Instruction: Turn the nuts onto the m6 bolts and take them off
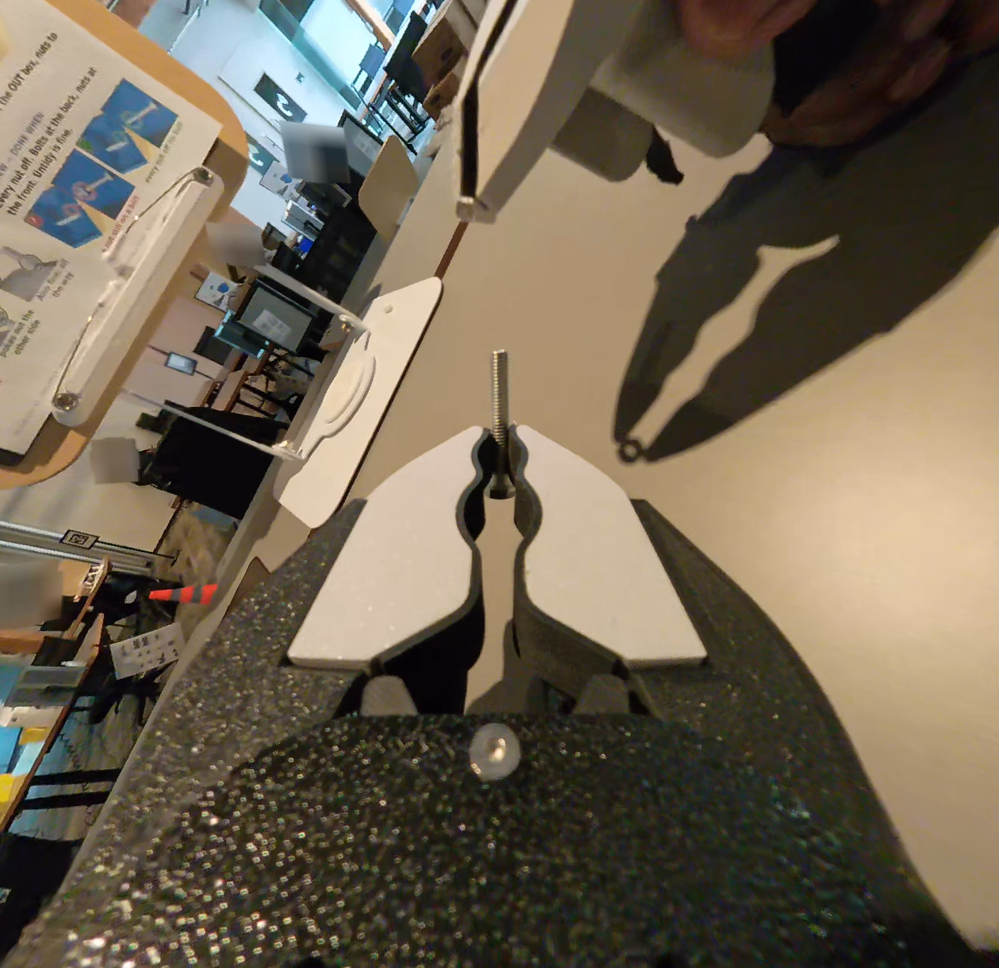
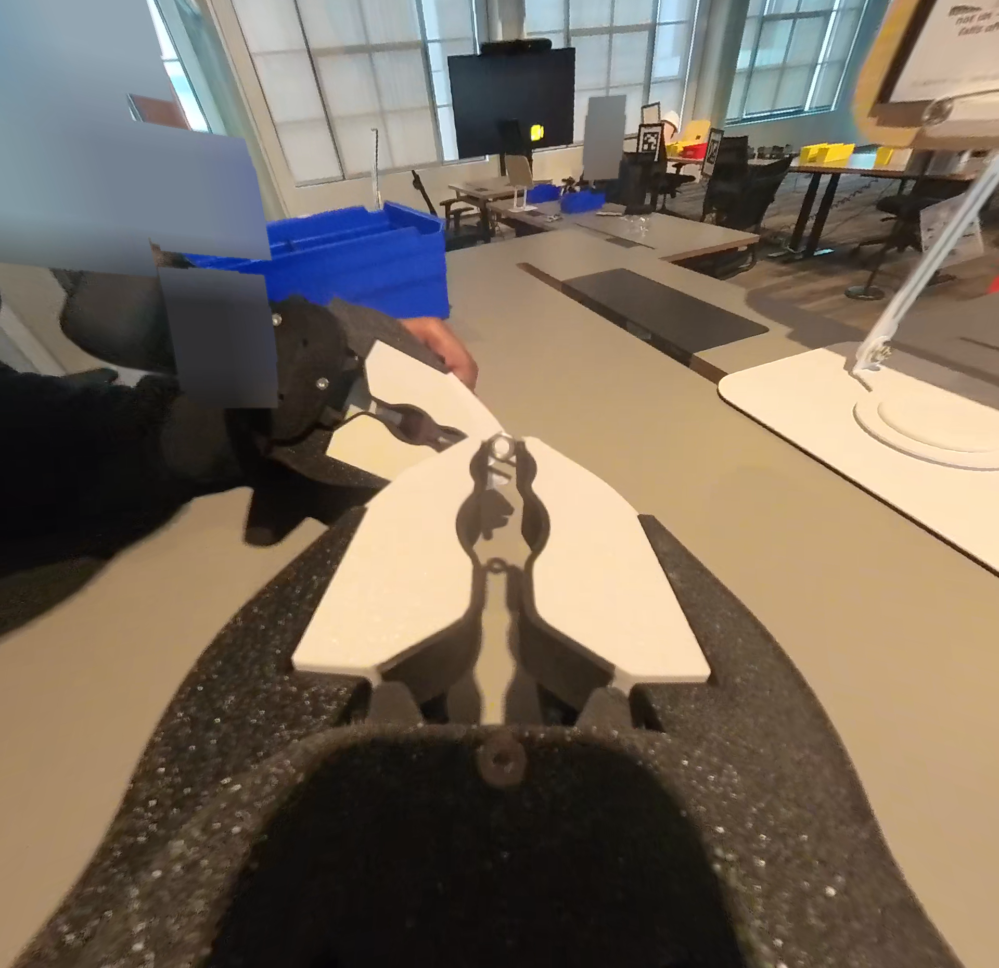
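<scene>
The lower shank of the slim silver threaded bolt [image 1: 498, 401] is hiding between the white fingers of the left tool [image 1: 500, 434], while the other white tool [image 1: 532, 93] is running off the top edge, motion-blurred, with a small grey piece at its tip too blurred to identify.

Left gripper [image 1: 500, 434] closed, white fingers [image 1: 411, 536] pinched at the tips. Right gripper [image 2: 503, 447] closed likewise, tips just beside left's finger. A hand [image 2: 448, 350] shows behind left gripper's body.
</scene>
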{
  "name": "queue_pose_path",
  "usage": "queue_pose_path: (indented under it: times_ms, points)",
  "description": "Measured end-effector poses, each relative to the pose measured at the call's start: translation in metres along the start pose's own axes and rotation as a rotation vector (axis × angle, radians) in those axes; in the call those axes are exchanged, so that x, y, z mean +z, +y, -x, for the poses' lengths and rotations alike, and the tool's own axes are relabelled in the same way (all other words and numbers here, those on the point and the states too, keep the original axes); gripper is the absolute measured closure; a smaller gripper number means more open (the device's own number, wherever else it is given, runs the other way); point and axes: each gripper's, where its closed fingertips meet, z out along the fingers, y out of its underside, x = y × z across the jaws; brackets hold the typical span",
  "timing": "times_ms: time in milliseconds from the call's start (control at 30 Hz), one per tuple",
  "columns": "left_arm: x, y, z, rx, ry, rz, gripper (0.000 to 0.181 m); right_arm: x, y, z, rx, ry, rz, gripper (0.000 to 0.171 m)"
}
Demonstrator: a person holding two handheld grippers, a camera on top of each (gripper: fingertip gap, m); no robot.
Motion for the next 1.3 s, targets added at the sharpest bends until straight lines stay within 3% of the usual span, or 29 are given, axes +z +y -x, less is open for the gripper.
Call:
queue_pose_path:
  times_ms: [933,1167,1300]
  points:
    - [-0.003,-0.017,-0.01,-0.012,0.033,-0.084,0.176,0.011,0.018,0.016,-0.099,-0.044,0.103,0.162]
    - [-0.003,-0.018,-0.007,0.063,-0.007,-0.072,0.176,0.009,0.019,0.016,-0.074,-0.041,0.107,0.162]
    - [-0.006,-0.024,-0.002,0.11,-0.06,-0.085,0.176,0.007,0.013,0.016,0.043,-0.044,0.07,0.161]
